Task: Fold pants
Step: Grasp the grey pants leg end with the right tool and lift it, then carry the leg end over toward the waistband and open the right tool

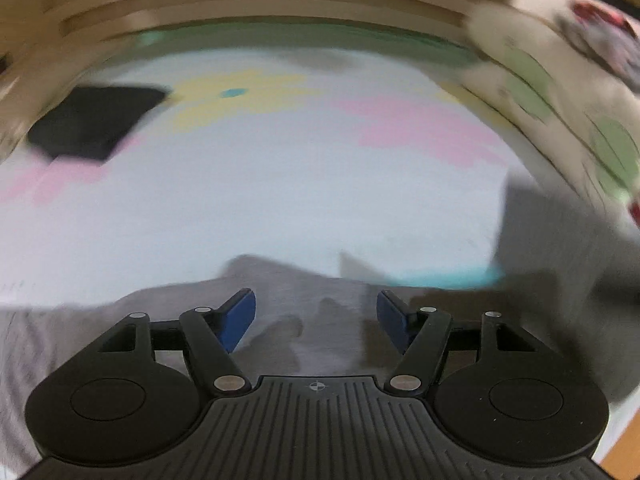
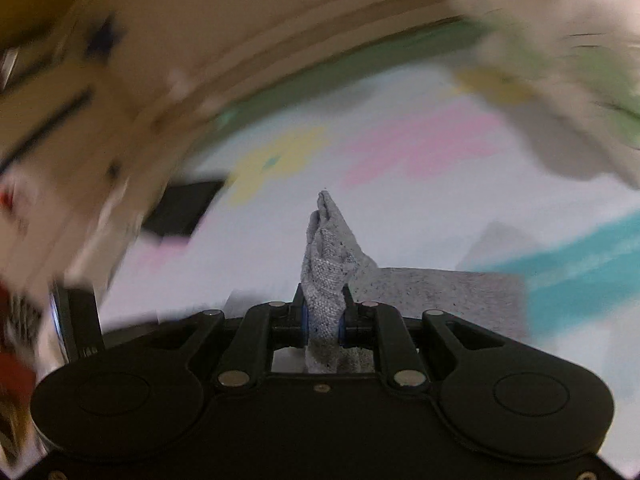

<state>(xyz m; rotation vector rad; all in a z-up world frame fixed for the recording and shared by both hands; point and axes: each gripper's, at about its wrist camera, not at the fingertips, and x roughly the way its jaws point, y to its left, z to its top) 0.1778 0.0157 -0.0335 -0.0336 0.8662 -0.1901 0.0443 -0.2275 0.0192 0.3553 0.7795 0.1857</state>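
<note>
The grey knit pants (image 1: 308,312) lie on a pale bedsheet (image 1: 248,200) with pink, yellow and teal patches. My left gripper (image 1: 316,316) is open, its blue pads apart just above the grey fabric, holding nothing. My right gripper (image 2: 323,320) is shut on a bunched fold of the pants (image 2: 326,264), which sticks up between the fingers; the rest of the pants (image 2: 436,296) trails flat to the right. Both views are blurred by motion.
A black flat object (image 1: 92,124) lies on the sheet at far left, also in the right wrist view (image 2: 184,208). A wooden headboard (image 1: 260,4) runs along the back. A white pillow with green spots (image 1: 560,92) sits at right.
</note>
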